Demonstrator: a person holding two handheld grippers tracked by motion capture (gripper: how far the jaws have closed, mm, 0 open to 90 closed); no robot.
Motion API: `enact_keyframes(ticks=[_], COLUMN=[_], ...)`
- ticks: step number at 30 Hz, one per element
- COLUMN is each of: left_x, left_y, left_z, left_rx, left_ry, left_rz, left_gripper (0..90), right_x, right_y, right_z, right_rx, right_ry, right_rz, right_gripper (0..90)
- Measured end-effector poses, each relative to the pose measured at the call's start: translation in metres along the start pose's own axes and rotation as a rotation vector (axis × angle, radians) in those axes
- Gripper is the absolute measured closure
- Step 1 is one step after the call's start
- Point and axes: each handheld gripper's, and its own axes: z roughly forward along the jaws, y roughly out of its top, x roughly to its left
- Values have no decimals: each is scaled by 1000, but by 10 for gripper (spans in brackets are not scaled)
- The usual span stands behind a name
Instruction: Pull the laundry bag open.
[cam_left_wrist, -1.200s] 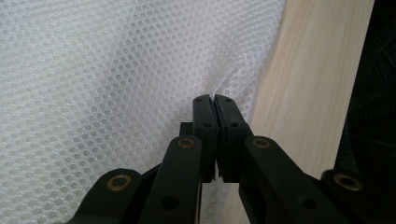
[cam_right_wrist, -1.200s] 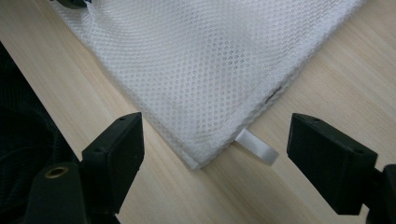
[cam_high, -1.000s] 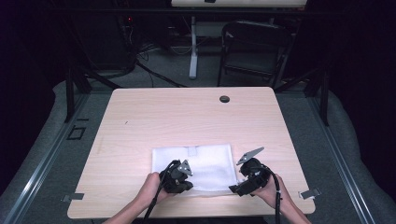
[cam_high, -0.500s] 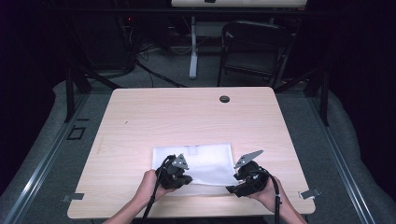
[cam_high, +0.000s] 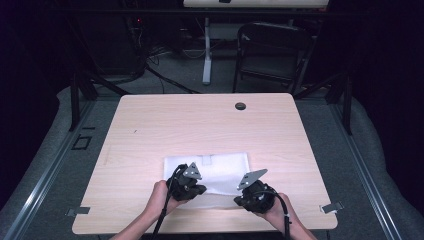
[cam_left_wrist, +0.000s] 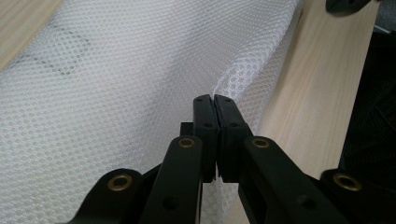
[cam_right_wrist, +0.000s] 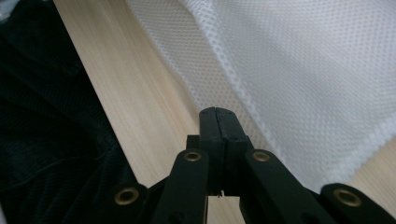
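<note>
With the white mesh cloth lying near the counter's near edge, our left hand-held gripper clamped on its hem and our right hand-held gripper just closed at its edge, perhaps catching nothing, lifting may drop that side.

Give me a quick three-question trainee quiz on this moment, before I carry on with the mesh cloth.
1. True or false: the left gripper is shut on the white mesh cloth.
2. Which edge of the cloth are both grippers at: A near, B far, C left?
3. What dark round thing sits near the table's far edge?

Key: 1 true. 2 A; the right gripper has just closed there. 3 a small black disc.
</note>
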Motion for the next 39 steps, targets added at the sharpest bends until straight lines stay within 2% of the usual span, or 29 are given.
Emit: enact_keyframes(ticks=[5,8,10,12,13,14,15,18,21,22,24,29,35,39], left_x=[0,1,2,1,0,0,0,1,3,4,5,7,14,18], left_y=[1,0,1,1,1,2,2,2,1,2,2,5,7,10], left_z=[-1,-1,-1,-1,-2,-1,-2,-2,-3,-3,-3,-8,-15,-17], left_rx=[-16,-27,-23,-24,-19,-22,-19,-25,-31,-26,-24,-25,-34,-28], left_ry=[-2,-3,0,1,17,3,4,11,9,9,6,29,35,38], left_rz=[-7,-16,-15,-18,-16,-18,-15,-24,-43,-43,-53,-52,-91,-94], left_gripper=[884,884,884,884,884,884,884,884,885,885,885,886,888,890], right_x=[8,10,9,7,6,5,5,5,1,0,0,1,0,-2], right_y=[7,7,5,3,1,0,-1,-1,-1,-2,-2,-2,-2,-2], right_z=[24,36,42,46,48,51,52,51,50,51,51,50,51,50], right_rx=[11,42,44,68,77,98,84,98,104,91,89,99,96,106], right_ry=[-27,-53,-68,-70,-69,-65,-63,-65,-44,-34,-29,-45,-35,-29], right_rz=[-51,-86,-85,-82,-77,-77,-73,-76,-63,-48,-48,-56,-51,-50], right_gripper=[900,900,900,900,900,900,900,900,900,900,900,900,900,900])
